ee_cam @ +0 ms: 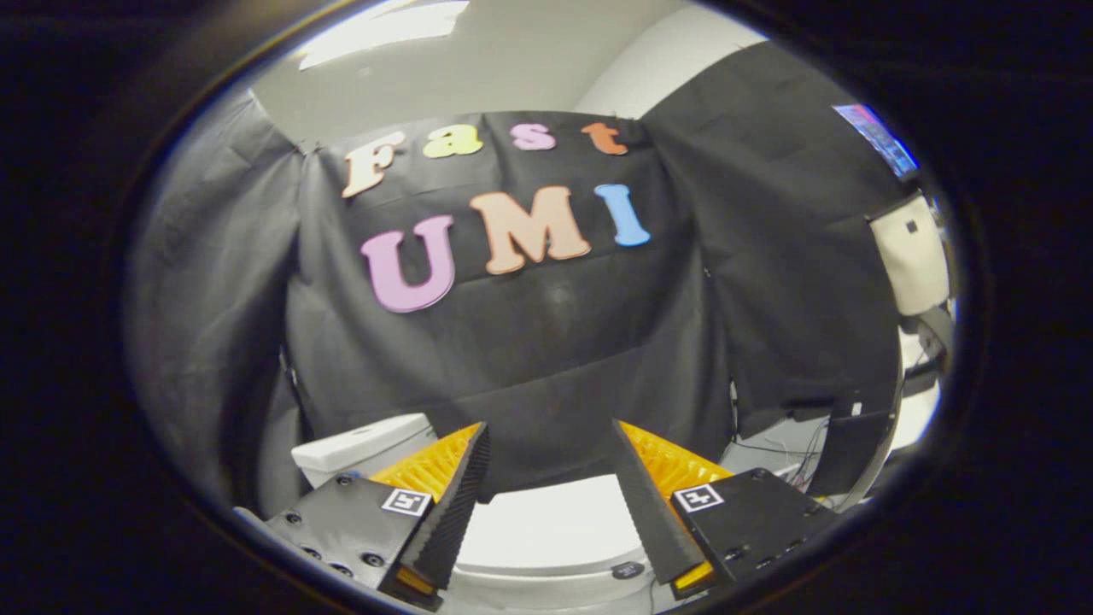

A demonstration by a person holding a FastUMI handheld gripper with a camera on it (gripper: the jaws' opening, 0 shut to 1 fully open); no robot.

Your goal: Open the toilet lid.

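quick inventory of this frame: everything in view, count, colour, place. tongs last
toilet lid: 1, white, closed, below and between the fingers
toilet tank: 1, white, behind the left finger, against the wall
black cloth wall: draped panels, black, beyond the fingers across the back and sides
round button: 1, dark, on the white toilet body near the right finger's base
cables: several, dark, on the pale surface to the right of the toilet
beige panel: 1, beige, far right, beside the cloth
screen: 1, lit, upper right above the beige panel
ceiling light: 1, white, overhead
tongs: 1, open, fingers spread above the lid, touching nothing
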